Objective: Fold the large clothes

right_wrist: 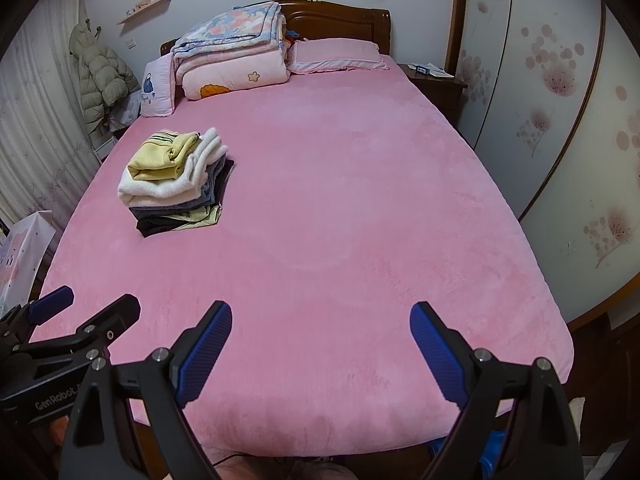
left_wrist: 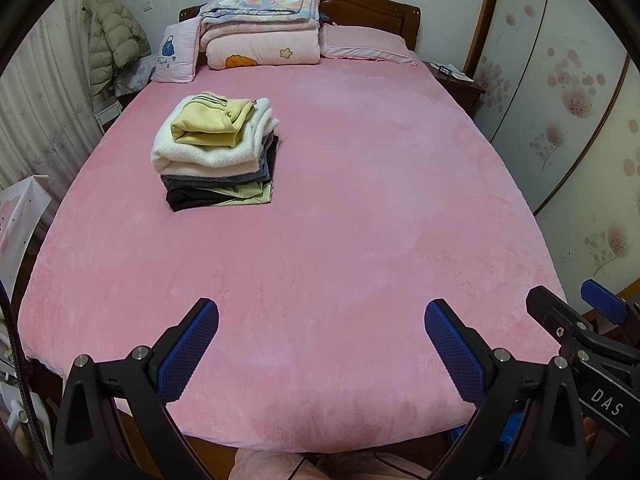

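Observation:
A stack of folded clothes [left_wrist: 216, 152] sits on the left half of the pink bed [left_wrist: 360, 200], with a yellow garment on top, then white, grey, pale green and black ones. The stack also shows in the right wrist view [right_wrist: 176, 180]. My left gripper [left_wrist: 322, 316] is open and empty above the foot of the bed. My right gripper [right_wrist: 320, 318] is open and empty beside it; it shows at the right edge of the left wrist view [left_wrist: 572, 308]. The left gripper shows at the left edge of the right wrist view [right_wrist: 88, 304].
Folded quilts [left_wrist: 260, 28] and a pink pillow [left_wrist: 364, 46] lie at the wooden headboard. A small cushion [left_wrist: 176, 54] leans at the left. A puffer coat [left_wrist: 114, 40] hangs by the left wall. A nightstand [left_wrist: 456, 76] and wardrobe doors [left_wrist: 560, 100] stand on the right.

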